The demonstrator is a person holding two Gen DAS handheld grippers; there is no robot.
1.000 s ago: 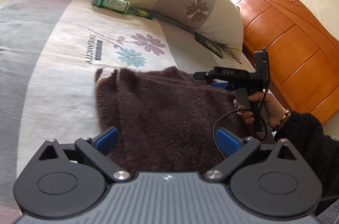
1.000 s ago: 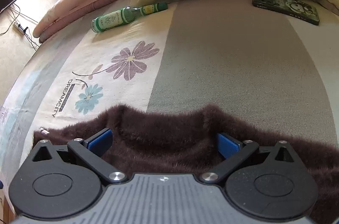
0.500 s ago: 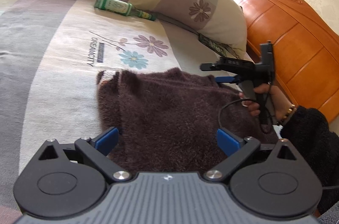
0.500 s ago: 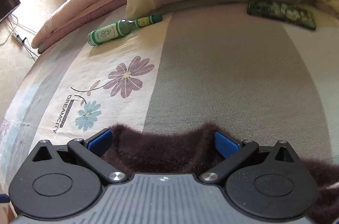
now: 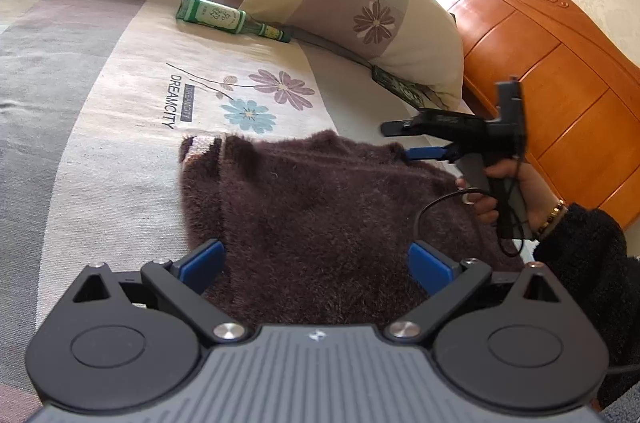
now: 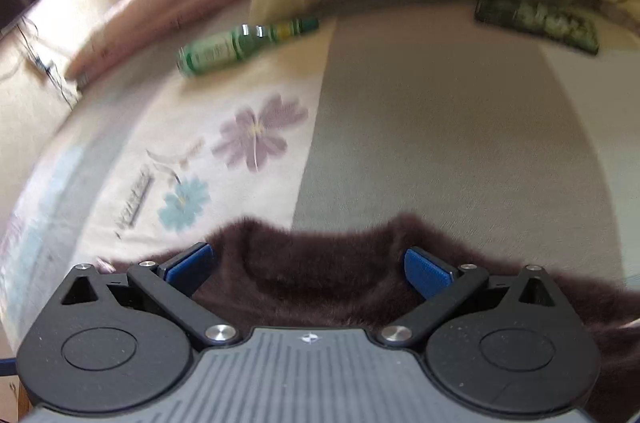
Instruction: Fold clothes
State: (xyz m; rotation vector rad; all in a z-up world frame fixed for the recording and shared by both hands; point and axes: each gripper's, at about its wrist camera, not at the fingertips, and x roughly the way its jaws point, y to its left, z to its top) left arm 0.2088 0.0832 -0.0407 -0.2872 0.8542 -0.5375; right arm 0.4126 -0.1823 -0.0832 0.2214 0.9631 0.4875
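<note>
A fuzzy dark brown sweater [image 5: 320, 207] is spread on the flowered bedsheet [image 5: 120, 111], partly folded, its neckline seen just ahead of the right gripper [image 6: 310, 269]. The left gripper [image 5: 316, 261] is held over the near part of the sweater with its jaws spread wide and nothing between them. The right gripper is likewise released and empty, gripped by a hand [image 5: 516, 191] at the sweater's far edge. A green bottle [image 5: 224, 19] lies near a pillow [image 5: 360, 7], well apart from the sweater.
</note>
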